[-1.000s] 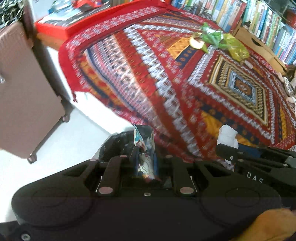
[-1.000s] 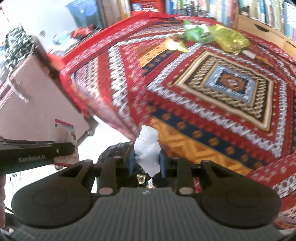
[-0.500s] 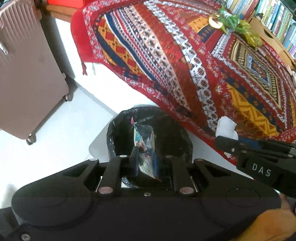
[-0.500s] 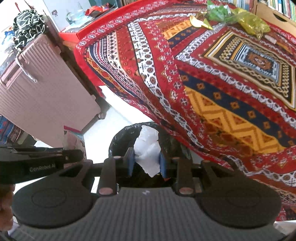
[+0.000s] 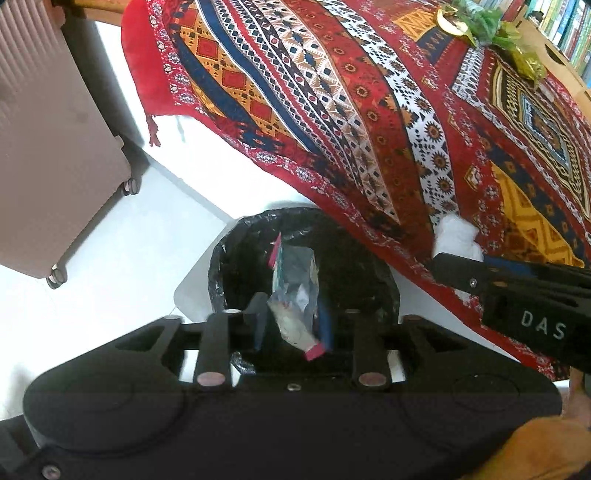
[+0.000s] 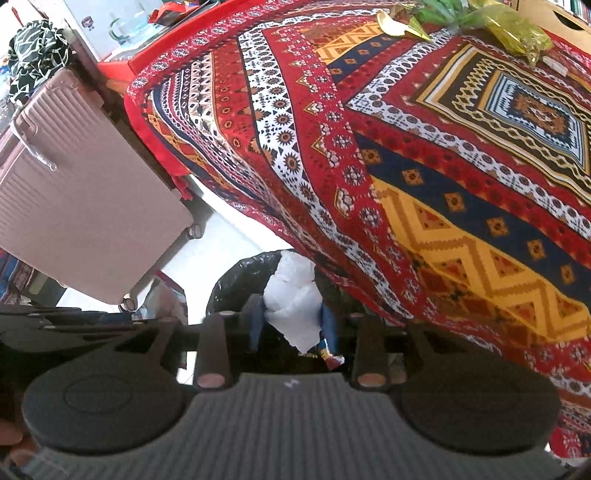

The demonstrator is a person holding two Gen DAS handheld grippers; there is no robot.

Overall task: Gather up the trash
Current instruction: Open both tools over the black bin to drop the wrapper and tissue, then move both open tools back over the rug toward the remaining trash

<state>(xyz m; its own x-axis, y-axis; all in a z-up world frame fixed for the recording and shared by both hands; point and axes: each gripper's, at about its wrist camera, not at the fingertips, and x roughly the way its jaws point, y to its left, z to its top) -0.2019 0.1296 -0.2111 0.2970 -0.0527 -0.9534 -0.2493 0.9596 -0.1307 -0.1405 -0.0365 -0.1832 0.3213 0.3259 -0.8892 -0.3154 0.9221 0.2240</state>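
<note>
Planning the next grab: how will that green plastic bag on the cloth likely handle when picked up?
The green bag looks thin and crumpled, so probably floppy and light. Its glossy film may slip between pads. Lying flat on the cloth, it seems unlikely to roll.

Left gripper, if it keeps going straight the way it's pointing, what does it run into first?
Most likely the black-lined trash bin right below the left gripper; only the snack wrapper between its just-opened jaws lies ahead. Depth is unclear.
</note>
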